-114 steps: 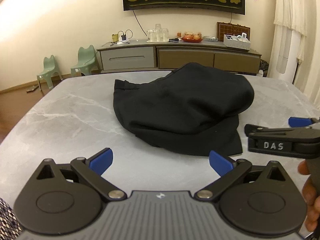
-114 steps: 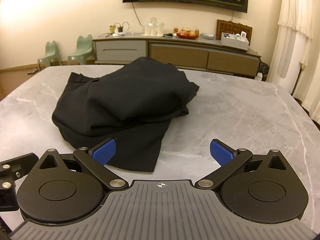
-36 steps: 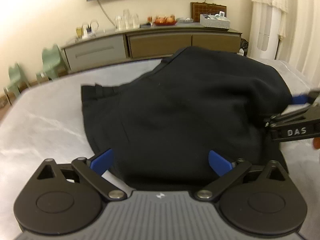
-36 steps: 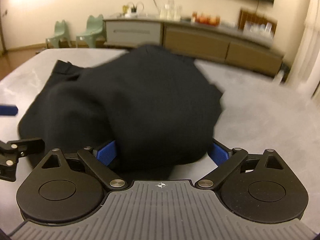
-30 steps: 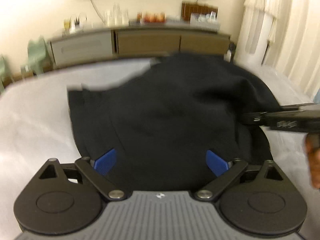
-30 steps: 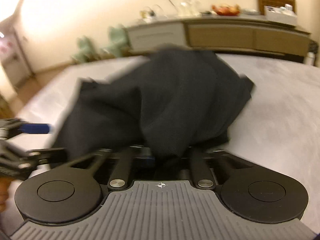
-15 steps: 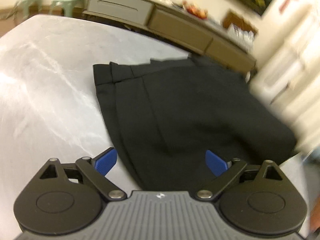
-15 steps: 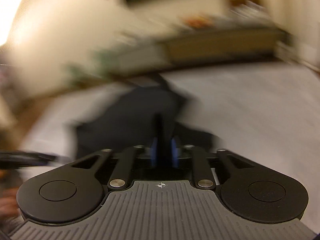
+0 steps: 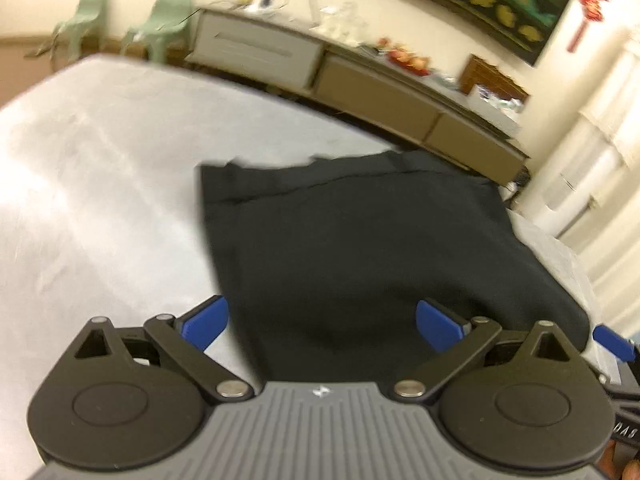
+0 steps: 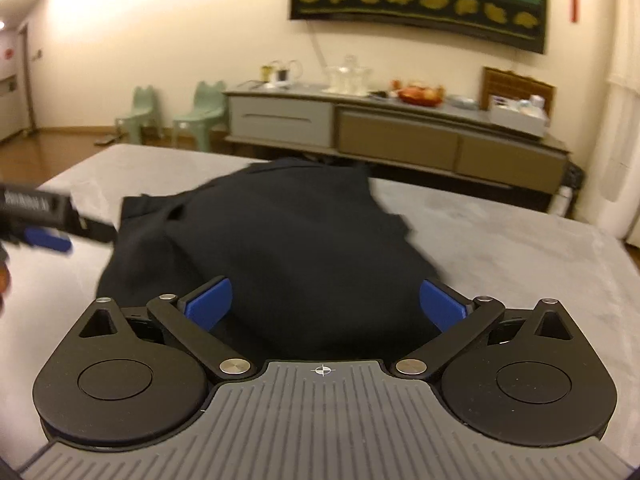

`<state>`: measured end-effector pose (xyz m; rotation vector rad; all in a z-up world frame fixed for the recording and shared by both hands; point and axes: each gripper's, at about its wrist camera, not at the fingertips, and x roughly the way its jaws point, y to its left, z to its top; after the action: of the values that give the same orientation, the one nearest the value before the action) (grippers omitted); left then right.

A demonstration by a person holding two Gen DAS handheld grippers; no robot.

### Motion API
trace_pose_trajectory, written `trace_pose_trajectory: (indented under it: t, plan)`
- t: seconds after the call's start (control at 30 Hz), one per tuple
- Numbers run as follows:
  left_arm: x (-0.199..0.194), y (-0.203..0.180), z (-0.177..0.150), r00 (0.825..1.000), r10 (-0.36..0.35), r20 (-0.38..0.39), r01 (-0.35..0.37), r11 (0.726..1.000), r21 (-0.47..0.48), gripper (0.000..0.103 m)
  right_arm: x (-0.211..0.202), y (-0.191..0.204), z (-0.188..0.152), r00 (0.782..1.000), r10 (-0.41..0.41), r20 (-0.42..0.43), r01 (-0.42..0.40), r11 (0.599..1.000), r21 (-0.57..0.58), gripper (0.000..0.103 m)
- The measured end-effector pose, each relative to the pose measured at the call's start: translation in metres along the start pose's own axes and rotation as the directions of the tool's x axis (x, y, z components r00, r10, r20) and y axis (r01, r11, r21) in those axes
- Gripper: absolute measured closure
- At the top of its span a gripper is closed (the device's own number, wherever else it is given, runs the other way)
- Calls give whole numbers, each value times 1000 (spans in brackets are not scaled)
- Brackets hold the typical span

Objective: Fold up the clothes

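A black garment [image 9: 360, 248] lies folded in a loose heap on the grey marble table [image 9: 100, 184]; its waistband end points to the far left. It also shows in the right wrist view [image 10: 280, 248]. My left gripper [image 9: 322, 322] is open, its blue pads on either side of the garment's near edge. My right gripper [image 10: 325, 304] is open over the near edge of the heap, holding nothing. The left gripper shows at the left edge of the right wrist view [image 10: 40, 220].
A long sideboard [image 10: 392, 136] with glasses, a fruit bowl and a basket stands against the far wall. Two green child chairs [image 10: 172, 116] stand at its left. White curtains [image 9: 592, 160] hang at the right. Bare table [image 10: 520, 264] lies right of the garment.
My right gripper was shut on the garment half a second ago and has opened, letting it drop. The left gripper stayed open and shifted over the garment's left part.
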<state>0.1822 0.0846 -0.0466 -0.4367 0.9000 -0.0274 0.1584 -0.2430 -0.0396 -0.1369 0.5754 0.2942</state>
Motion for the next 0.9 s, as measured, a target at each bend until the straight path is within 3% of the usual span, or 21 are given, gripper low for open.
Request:
trace_pose_trajectory:
  t: [0.03,0.1,0.13,0.17,0.2,0.3,0.37,0.47,0.53,0.6,0.63,0.7,0.77,0.83,0.9]
  plan:
    - [4,7,0,1000,10,-6,-11,1000,-25,4,11,7,2,1000,0,-22,0,1000,0,5]
    - [5,22,11,999,-47,-19,45,996,-83,4,32,18,0,995,-16,-104,16,1000,5,40]
    - [2,30,15,998,-55,-12,54,993,-101,4,43,20,-2,989,-22,-147,26,999,25,89]
    - [-1,38,20,999,-50,1,50,992,-113,4,49,17,-2,984,-17,-176,31,997,76,100]
    - [-7,46,23,999,-50,16,52,991,-127,4,42,14,5,989,-4,-150,24,990,137,100]
    - [-31,70,32,996,-63,62,73,982,-172,4,-11,16,37,998,37,50,-50,960,275,100]
    - [-51,86,34,993,-64,99,84,974,-210,4,-47,57,50,975,171,143,-196,964,180,101]
    - [-81,108,32,985,-41,166,82,966,-245,4,-60,140,26,924,382,36,-382,924,-13,101]
    - [-96,110,31,981,-60,184,100,971,-218,3,-51,184,-14,914,398,-78,-406,904,-137,101]
    - [-95,100,31,979,-107,172,133,980,-149,2,-37,203,-49,929,337,-155,-364,909,-203,92]
    - [-94,93,28,979,-131,155,149,983,-104,1,-34,202,-60,936,308,-171,-339,919,-202,76]
    - [-90,74,20,979,-165,117,167,986,-9,0,-41,189,-68,939,299,-169,-326,931,-162,65]
    - [-84,53,8,981,-169,90,162,983,83,0,-60,166,-59,936,332,-113,-343,934,-102,40]
    - [-77,28,-4,986,-149,80,133,976,175,0,-77,135,-51,943,330,-37,-332,943,-33,27]
    - [-72,4,-17,988,-125,95,98,964,249,0,-92,101,-44,950,310,41,-312,949,42,25]
